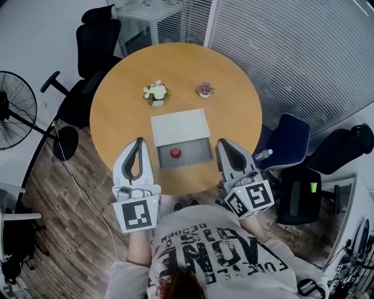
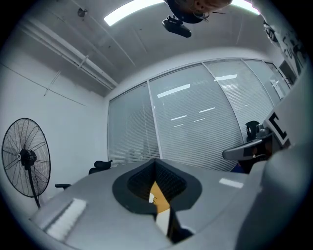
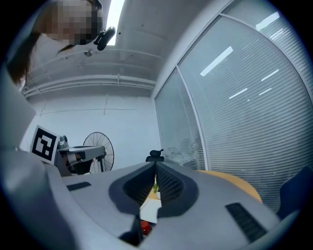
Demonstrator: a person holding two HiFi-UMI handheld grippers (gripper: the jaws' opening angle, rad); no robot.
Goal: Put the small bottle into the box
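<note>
- Round wooden table [image 1: 117, 117], centre of head view.
- White flower pot [image 1: 156, 93] and small pink plant [image 1: 204, 89] on far half, apart.
- Black office chair [image 1: 93, 47] beside far-left edge.
- Standing fan [image 1: 14, 111] at left, on wood floor [image 1: 58, 198].
- Blue chair [image 1: 290, 143] near right edge.
- Slatted blinds [image 1: 292, 52] behind.

Evenly bright, cool-toned, slightly washed out. Lit from ceiling strips [image 2: 132, 10], glaring white near 12 o'clock in both gripper views. Casting only soft, faint shadows on the round surface [image 1: 117, 111]. Heavily fisheye-bent, vignetted black at corners, blurred close-up.
</note>
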